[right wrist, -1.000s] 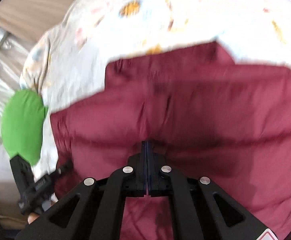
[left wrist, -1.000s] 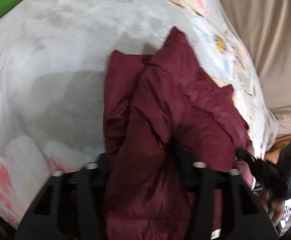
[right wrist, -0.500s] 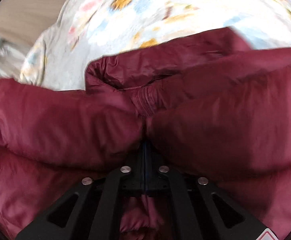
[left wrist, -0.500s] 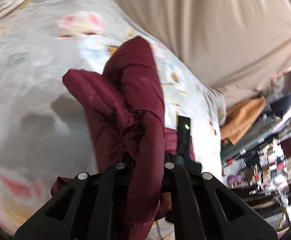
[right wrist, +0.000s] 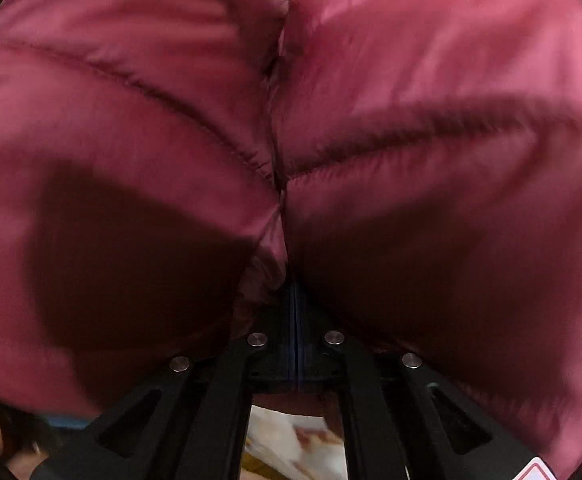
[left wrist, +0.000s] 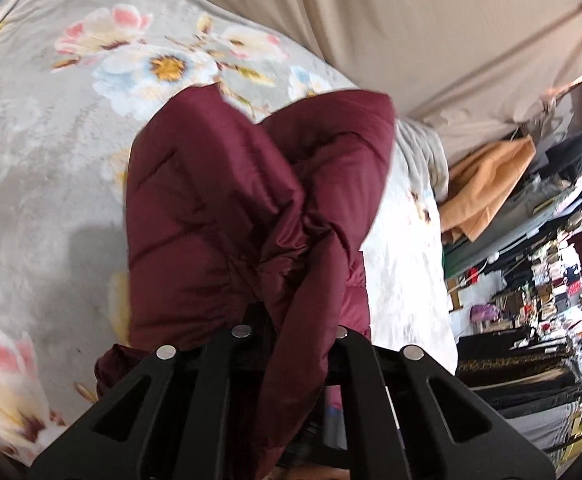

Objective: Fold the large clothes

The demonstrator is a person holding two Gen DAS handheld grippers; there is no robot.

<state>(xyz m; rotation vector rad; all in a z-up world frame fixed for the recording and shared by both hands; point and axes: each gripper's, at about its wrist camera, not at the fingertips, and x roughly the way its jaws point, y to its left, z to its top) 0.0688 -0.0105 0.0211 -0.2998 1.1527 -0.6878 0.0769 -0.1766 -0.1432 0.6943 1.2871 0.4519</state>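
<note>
A maroon quilted puffer jacket hangs bunched from my left gripper, which is shut on a fold of it above the floral bedspread. The fingertips are buried in the fabric. In the right wrist view the same jacket fills nearly the whole frame. My right gripper is shut on it, with the fingers pressed together and the fabric bulging on both sides.
A beige curtain hangs behind the bed. An orange cloth and cluttered shelves lie off the bed's right edge. A strip of the bedspread shows under the right gripper.
Both grippers have lifted the jacket off the bed and drawn together. The jacket has swung close to the right camera and now covers its view. The left view has turned toward the room's right side.
</note>
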